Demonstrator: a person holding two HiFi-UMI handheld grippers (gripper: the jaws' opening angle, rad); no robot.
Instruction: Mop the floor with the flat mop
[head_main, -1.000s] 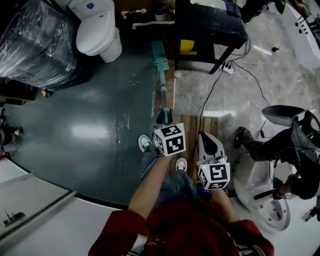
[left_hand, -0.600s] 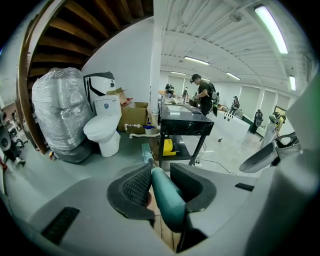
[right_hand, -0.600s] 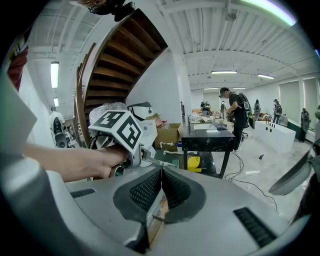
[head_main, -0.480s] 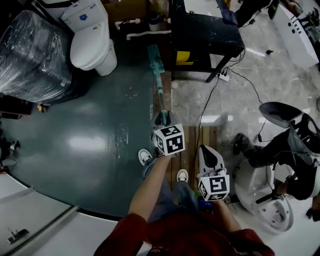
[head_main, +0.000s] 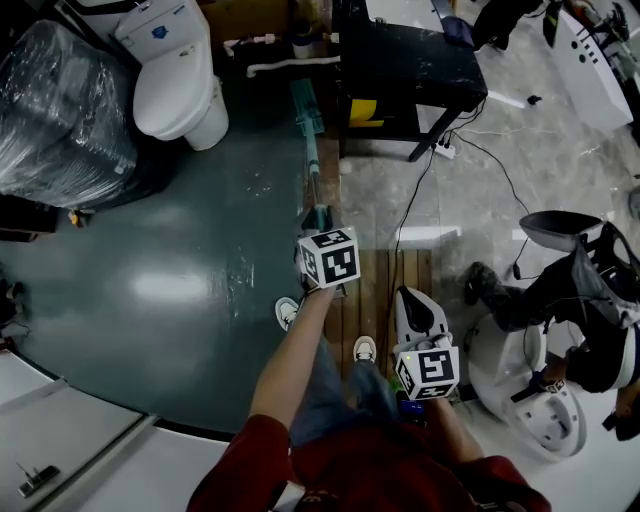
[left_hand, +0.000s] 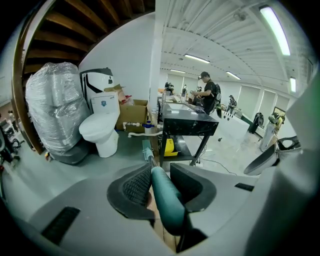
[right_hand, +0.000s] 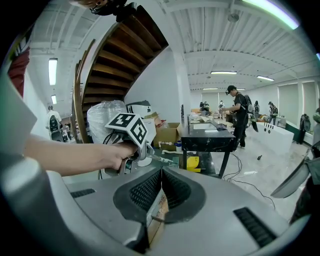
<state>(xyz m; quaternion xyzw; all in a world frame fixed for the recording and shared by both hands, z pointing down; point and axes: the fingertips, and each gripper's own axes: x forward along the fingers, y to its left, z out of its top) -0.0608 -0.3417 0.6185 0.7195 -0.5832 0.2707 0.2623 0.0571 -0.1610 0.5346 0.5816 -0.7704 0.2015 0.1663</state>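
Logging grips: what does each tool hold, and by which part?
Left tool clamps the flat mop by its teal handle grip; right tool is shut on nothing.

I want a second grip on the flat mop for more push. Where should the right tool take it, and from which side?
Probably the bare pole, just ahead of the left tool, which is shut on the teal grip. Come from the right, with the jaws across the thin, slanted pole. The right tool is shut, so open it first.

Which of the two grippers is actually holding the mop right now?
The left gripper, clamped on the teal mop handle; the right gripper is shut on nothing.
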